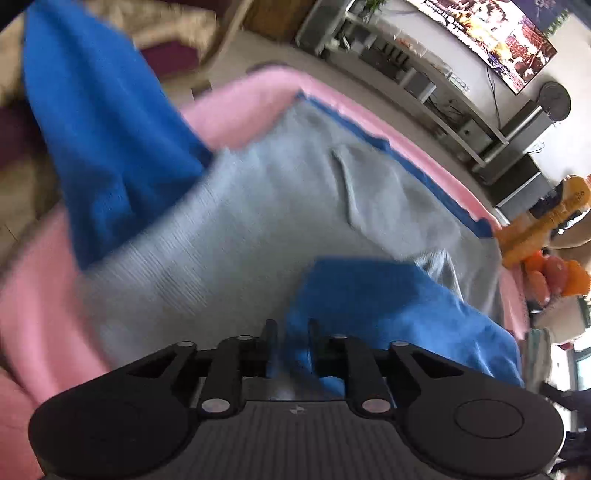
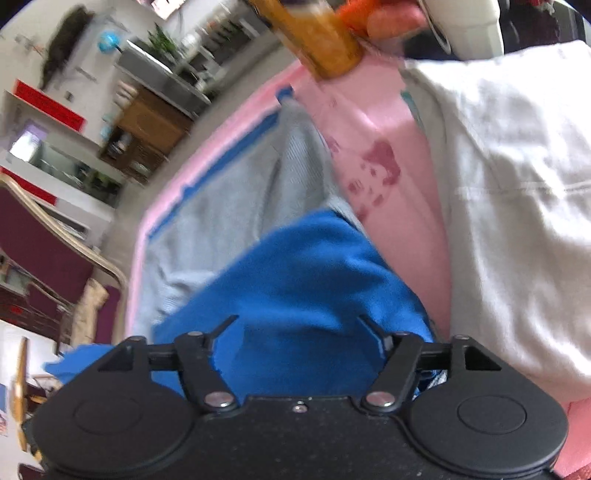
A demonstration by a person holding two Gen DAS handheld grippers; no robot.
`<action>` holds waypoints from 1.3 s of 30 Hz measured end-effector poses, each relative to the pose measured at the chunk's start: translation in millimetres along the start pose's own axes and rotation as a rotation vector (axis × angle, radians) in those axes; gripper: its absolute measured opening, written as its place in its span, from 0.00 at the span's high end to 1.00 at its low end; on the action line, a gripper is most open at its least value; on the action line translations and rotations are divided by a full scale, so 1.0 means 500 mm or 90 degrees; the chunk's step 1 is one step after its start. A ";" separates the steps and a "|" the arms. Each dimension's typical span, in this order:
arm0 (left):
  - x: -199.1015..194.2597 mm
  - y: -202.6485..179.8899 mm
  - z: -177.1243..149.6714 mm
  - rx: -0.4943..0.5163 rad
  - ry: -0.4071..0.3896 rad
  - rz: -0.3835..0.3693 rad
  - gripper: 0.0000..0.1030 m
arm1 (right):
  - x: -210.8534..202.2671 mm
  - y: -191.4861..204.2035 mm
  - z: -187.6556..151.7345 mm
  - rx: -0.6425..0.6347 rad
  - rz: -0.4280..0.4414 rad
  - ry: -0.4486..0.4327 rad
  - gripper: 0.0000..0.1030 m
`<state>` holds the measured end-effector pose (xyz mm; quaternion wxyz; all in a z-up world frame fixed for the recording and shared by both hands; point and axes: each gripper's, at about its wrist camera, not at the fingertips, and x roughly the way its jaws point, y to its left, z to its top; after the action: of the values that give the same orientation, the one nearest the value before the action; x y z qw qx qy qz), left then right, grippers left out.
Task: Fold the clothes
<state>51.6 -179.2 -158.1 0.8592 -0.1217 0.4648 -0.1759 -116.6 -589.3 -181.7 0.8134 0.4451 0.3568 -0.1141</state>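
A garment, blue (image 1: 388,295) outside and grey (image 1: 258,221) inside, lies spread on a pink sheet (image 1: 37,314). My left gripper (image 1: 291,328) is shut on a blue fold of it near the front edge. Another blue flap (image 1: 103,129) hangs raised at the upper left, blurred. In the right wrist view the same blue cloth (image 2: 314,266) drapes between the wide-apart fingers of my right gripper (image 2: 297,319), which is open. Beyond it the grey inside (image 2: 221,206) stretches away.
A white garment (image 2: 517,184) lies heaped on the pink sheet (image 2: 388,122) to the right. Orange objects (image 1: 546,221) sit at the sheet's far end. A TV (image 1: 491,33) and low shelf unit (image 1: 443,96) line the wall. A maroon chair (image 2: 37,240) stands left.
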 end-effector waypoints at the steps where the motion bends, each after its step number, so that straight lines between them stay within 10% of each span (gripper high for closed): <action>1: -0.017 -0.005 0.004 0.013 -0.019 0.003 0.73 | -0.013 -0.004 0.004 0.009 0.015 -0.023 0.32; 3: -0.042 -0.021 0.008 0.046 -0.043 -0.002 0.72 | -0.037 -0.010 0.010 0.027 0.042 -0.068 0.33; 7: -0.039 -0.077 0.001 0.127 -0.053 -0.038 0.72 | -0.027 0.006 0.013 0.010 0.012 -0.102 0.80; 16: 0.109 -0.100 -0.021 0.171 0.019 -0.016 0.65 | 0.109 0.007 0.061 0.016 -0.078 -0.080 0.80; 18: 0.113 -0.091 -0.022 0.173 0.020 -0.020 0.63 | 0.139 -0.006 0.059 -0.003 -0.129 -0.064 0.95; 39: 0.014 -0.058 -0.069 0.201 0.000 -0.045 0.57 | -0.038 0.000 -0.070 0.004 -0.065 -0.137 0.66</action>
<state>20.6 -210.2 -170.8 0.8611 -0.0016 0.4266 -0.2766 -146.7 -563.6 -180.9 0.8387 0.4143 0.2891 -0.2034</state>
